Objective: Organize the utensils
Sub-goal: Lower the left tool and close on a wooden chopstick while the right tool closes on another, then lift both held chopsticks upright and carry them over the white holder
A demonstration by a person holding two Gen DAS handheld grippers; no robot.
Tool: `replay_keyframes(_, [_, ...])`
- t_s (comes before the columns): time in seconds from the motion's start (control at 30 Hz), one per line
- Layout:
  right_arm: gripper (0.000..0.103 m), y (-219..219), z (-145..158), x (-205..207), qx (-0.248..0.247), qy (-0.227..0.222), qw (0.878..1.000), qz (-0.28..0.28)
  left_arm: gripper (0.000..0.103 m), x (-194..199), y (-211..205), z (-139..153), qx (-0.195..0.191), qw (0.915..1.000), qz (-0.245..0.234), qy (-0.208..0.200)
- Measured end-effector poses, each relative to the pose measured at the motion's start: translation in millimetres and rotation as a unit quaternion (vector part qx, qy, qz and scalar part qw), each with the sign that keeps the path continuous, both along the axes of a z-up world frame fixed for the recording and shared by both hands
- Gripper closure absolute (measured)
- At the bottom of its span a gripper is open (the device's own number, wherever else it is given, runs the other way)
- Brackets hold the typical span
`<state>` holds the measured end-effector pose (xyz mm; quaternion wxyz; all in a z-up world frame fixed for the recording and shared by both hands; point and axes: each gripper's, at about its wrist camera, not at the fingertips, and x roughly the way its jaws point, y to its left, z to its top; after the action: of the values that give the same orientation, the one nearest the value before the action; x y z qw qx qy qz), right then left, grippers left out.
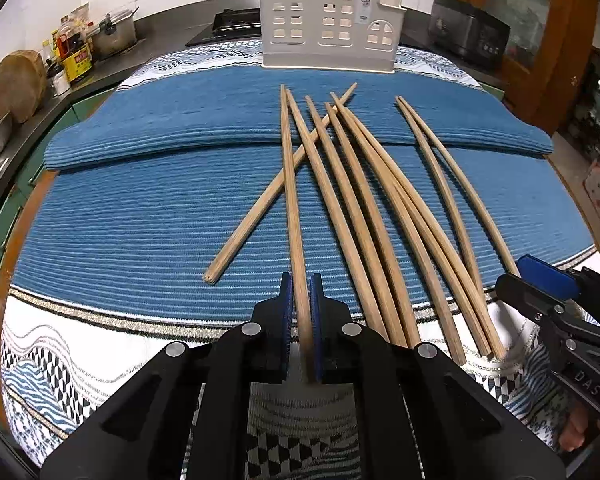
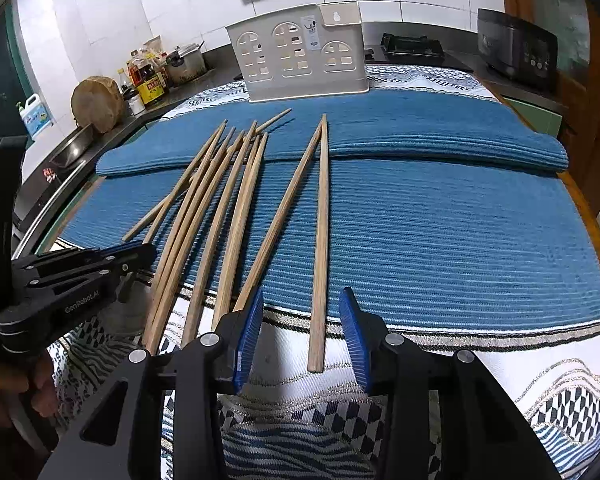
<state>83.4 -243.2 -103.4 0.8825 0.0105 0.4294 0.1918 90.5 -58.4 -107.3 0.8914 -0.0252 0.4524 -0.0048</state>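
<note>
Several long wooden chopsticks (image 1: 352, 208) lie fanned on a blue striped cloth (image 1: 140, 216); they also show in the right wrist view (image 2: 236, 216). My left gripper (image 1: 302, 284) is shut on the thick end of one chopstick (image 1: 292, 200), the leftmost of the bunch. My right gripper (image 2: 300, 300) is open, its blue pads either side of the near end of the rightmost chopstick (image 2: 322, 240) without touching it. A white utensil holder (image 1: 328, 20) with arched window cut-outs stands upright at the far edge of the cloth; it also shows in the right wrist view (image 2: 300, 56).
A folded ridge of the cloth (image 1: 100, 148) runs across under the chopstick tips. On the left counter stand a round wooden block (image 1: 18, 84), sauce bottles (image 1: 76, 56) and a metal pot (image 1: 114, 34). A dark appliance (image 1: 468, 36) sits at the back right.
</note>
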Motion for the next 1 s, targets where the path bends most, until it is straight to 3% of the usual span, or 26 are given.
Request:
replay_keyframes(0.17, [0.077,0,0,1,-0.016,0.000,1.000,-0.005,0.096,0,4,-1,-0.011,0.9999,-0.009,-0.007])
replay_keyframes(0.3, [0.095,-1,0,3,-0.028,-0.002,0.999,-0.015,0.097,-1,9,-1,-0.024,0.9996,-0.013,-0.010])
replay_keyframes(0.6, [0.096,-6,15,-7,-0.028,-0.028,0.999,-0.036,0.097,-1,37,-3,-0.069,0.9975,-0.010,-0.009])
replay_keyframes(0.8, [0.096,-6,38,-14,-0.028,-0.057,0.997,-0.041,0.097,-2,37,-5,-0.076,0.9969,-0.013,-0.014])
replay_keyframes(1.0, [0.096,-10,75,-14,-0.020,-0.095,0.995,-0.038,0.098,-7,43,12,-0.072,0.9965,-0.019,-0.039])
